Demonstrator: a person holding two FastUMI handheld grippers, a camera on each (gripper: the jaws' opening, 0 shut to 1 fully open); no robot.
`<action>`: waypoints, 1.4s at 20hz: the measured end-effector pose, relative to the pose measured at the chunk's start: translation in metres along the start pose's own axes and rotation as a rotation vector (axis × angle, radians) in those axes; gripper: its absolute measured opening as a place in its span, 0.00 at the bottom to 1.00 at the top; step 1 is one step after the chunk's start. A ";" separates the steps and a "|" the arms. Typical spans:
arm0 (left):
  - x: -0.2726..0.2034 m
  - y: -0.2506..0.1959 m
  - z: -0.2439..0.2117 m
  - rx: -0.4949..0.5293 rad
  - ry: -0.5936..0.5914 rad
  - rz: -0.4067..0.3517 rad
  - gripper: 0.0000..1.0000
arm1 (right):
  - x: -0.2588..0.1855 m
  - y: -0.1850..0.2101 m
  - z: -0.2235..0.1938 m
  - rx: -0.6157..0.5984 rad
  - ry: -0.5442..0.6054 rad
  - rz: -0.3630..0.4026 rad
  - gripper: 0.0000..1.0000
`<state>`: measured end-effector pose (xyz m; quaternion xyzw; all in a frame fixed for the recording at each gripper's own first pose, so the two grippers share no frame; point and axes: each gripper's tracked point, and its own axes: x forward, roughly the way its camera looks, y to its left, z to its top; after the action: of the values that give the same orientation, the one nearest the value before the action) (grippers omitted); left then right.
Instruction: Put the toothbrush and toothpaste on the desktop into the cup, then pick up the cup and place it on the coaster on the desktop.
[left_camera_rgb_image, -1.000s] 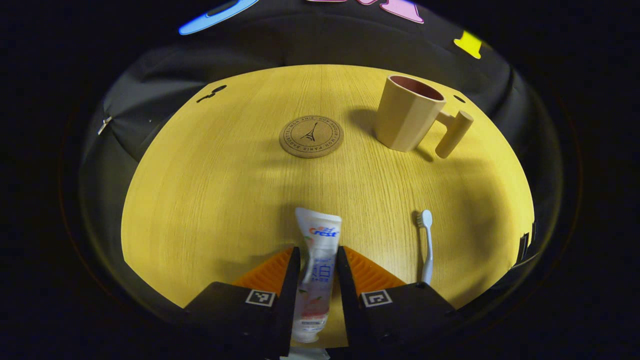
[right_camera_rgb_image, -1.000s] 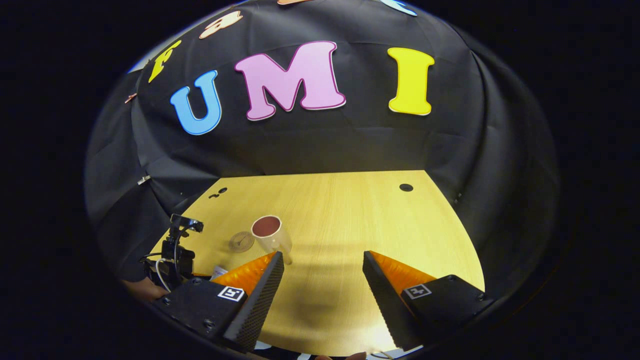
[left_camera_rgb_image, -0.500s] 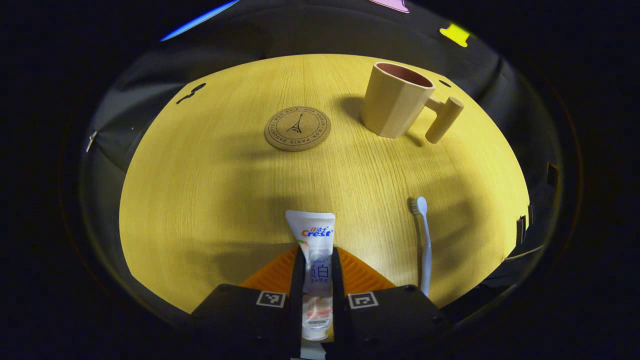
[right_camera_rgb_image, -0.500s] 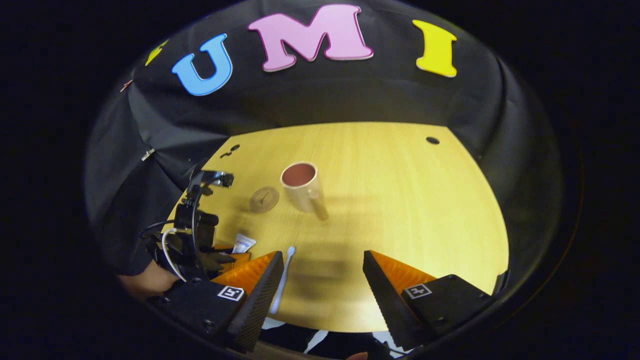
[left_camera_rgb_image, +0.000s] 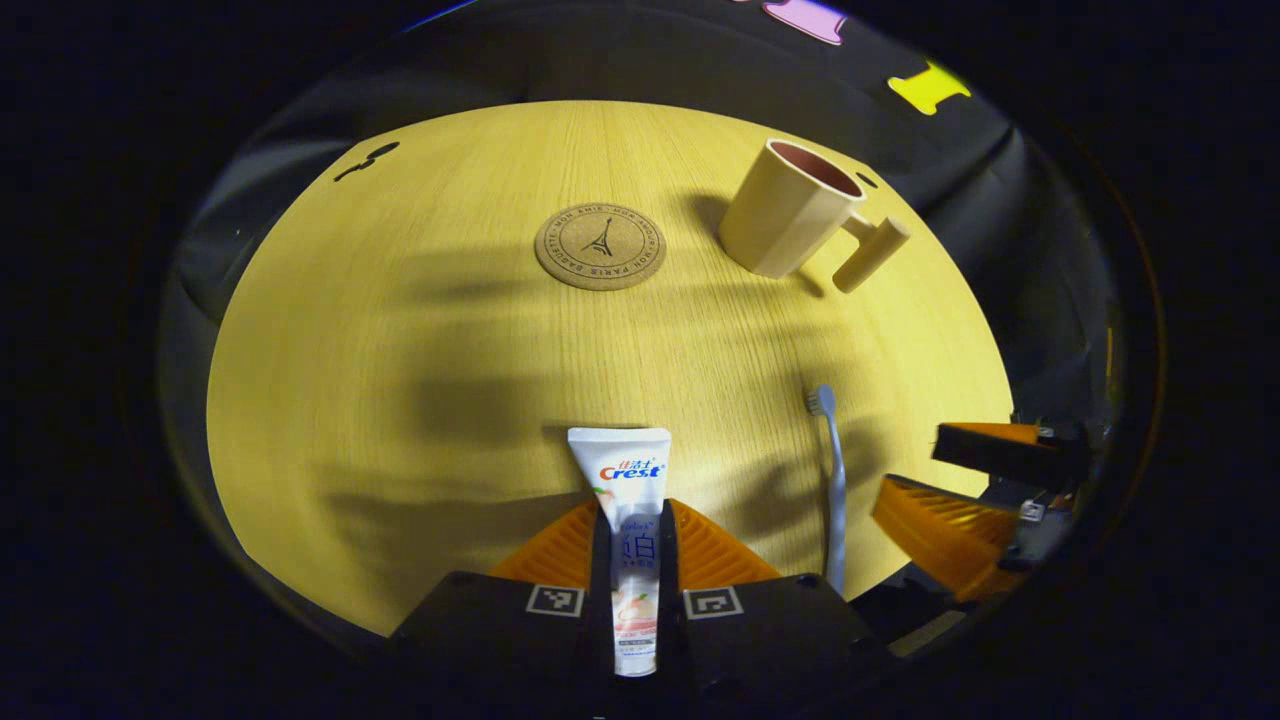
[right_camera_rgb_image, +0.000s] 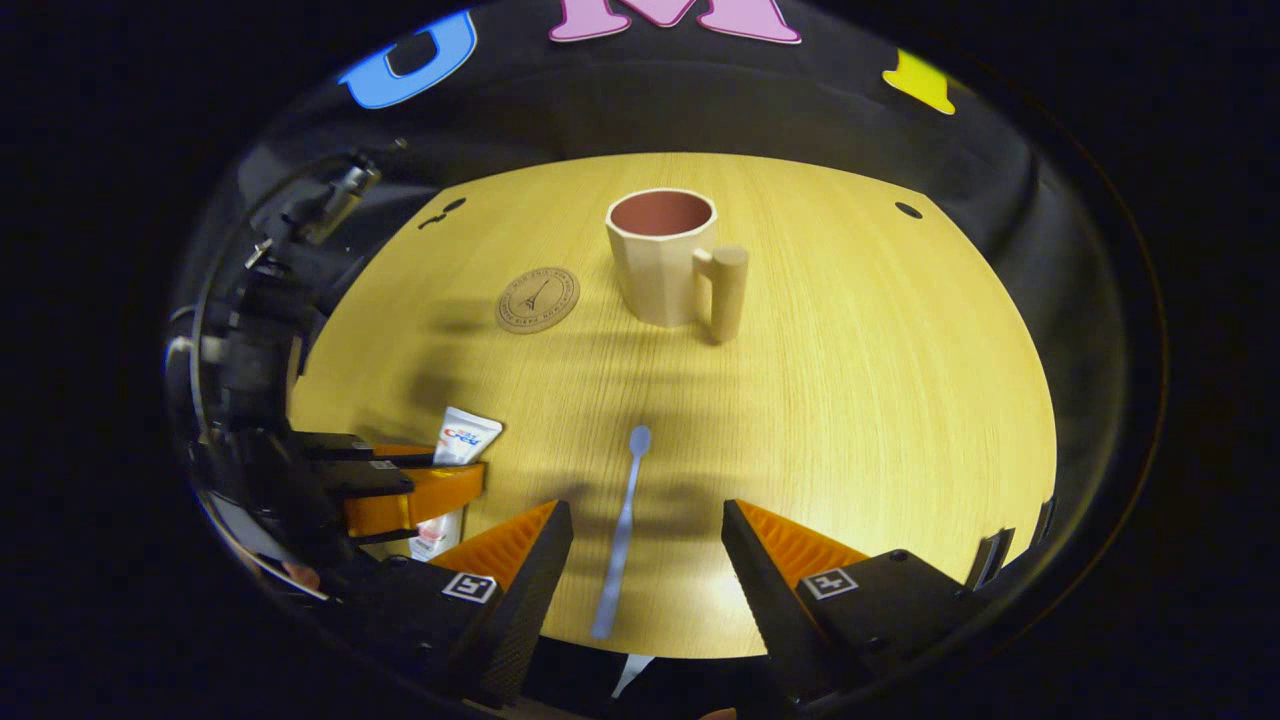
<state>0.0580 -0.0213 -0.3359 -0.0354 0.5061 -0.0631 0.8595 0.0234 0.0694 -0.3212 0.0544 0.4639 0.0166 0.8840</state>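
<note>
In the left gripper view my left gripper (left_camera_rgb_image: 634, 520) is shut on the white toothpaste tube (left_camera_rgb_image: 628, 475), whose flat end points toward the table's middle. The pale toothbrush (left_camera_rgb_image: 831, 470) lies on the table to its right. Farther off sit the round cork coaster (left_camera_rgb_image: 600, 246) and the beige cup (left_camera_rgb_image: 788, 212) with a peg handle, upright. In the right gripper view my right gripper (right_camera_rgb_image: 645, 545) stands open with the toothbrush (right_camera_rgb_image: 622, 530) lying on the table between its fingers, untouched. The cup (right_camera_rgb_image: 665, 255), coaster (right_camera_rgb_image: 538, 299) and held toothpaste (right_camera_rgb_image: 455, 450) show beyond.
The yellow wooden table (left_camera_rgb_image: 450, 330) ends at its near edge just under both grippers. The right gripper (left_camera_rgb_image: 985, 490) shows at the right edge of the left gripper view; the left gripper (right_camera_rgb_image: 400, 485) and its camera rig sit at the left of the right gripper view.
My left gripper closed on the toothpaste tube. My right gripper came down and forward from facing the booth wall until the toothbrush lay between its open fingers.
</note>
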 end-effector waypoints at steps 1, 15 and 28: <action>-0.007 0.003 0.003 0.004 -0.013 -0.007 0.22 | 0.006 0.000 -0.003 -0.002 0.019 -0.017 0.91; -0.063 0.075 0.002 -0.139 -0.088 0.009 0.22 | 0.041 0.015 -0.020 0.054 0.207 -0.106 0.65; -0.062 0.069 0.009 -0.161 -0.099 -0.009 0.22 | 0.039 0.023 -0.021 -0.025 0.220 0.071 0.05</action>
<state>0.0411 0.0554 -0.2863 -0.1097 0.4661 -0.0245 0.8776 0.0287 0.0966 -0.3627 0.0575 0.5558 0.0595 0.8272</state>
